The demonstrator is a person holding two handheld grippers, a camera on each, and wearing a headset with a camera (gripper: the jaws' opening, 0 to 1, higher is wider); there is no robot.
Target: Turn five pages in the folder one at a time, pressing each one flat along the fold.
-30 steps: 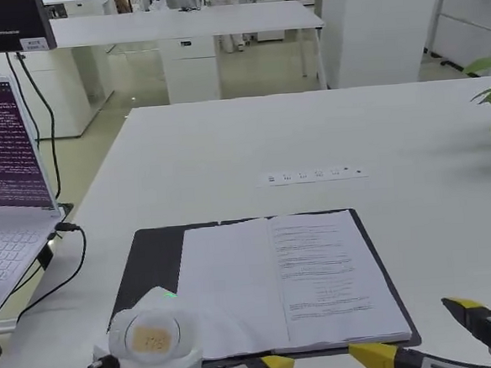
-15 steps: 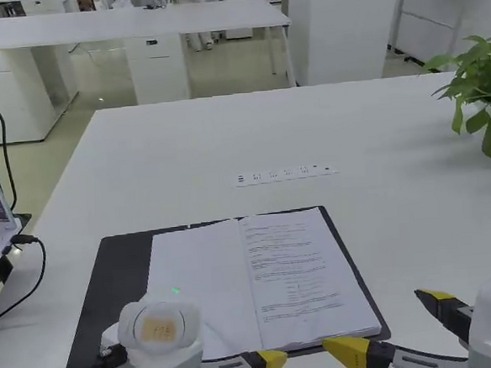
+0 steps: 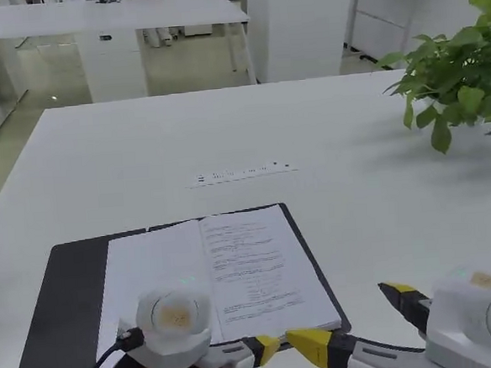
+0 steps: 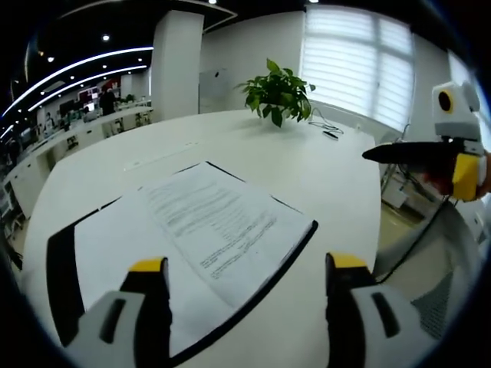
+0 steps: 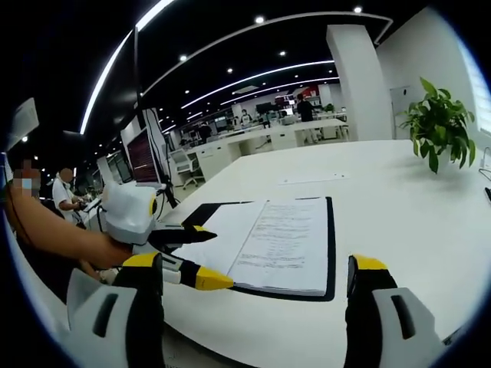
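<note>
Spread wide and gripping nothing, the yellow-tipped left gripper (image 4: 249, 267) is hovering over the near left part of the matte black folder (image 3: 68, 297). I judge it is sitting there ready to press a turned leaf flat along the fold. The folder is lying open and flat at the near edge of the smooth white table (image 3: 225, 126), with its spine running near to far so that pages can swing across. A thin white printed page (image 3: 251, 268) is resting level on the right half (its edge looking flush, offering little to catch). Farther right, the yellow-tipped right gripper (image 5: 255, 264) is hanging just off the folder's near right corner. Its jaws are likewise parted and empty, and it is probably lining up to lift that page. A green leafy potted plant (image 3: 456, 68) is sitting at the far right.
</note>
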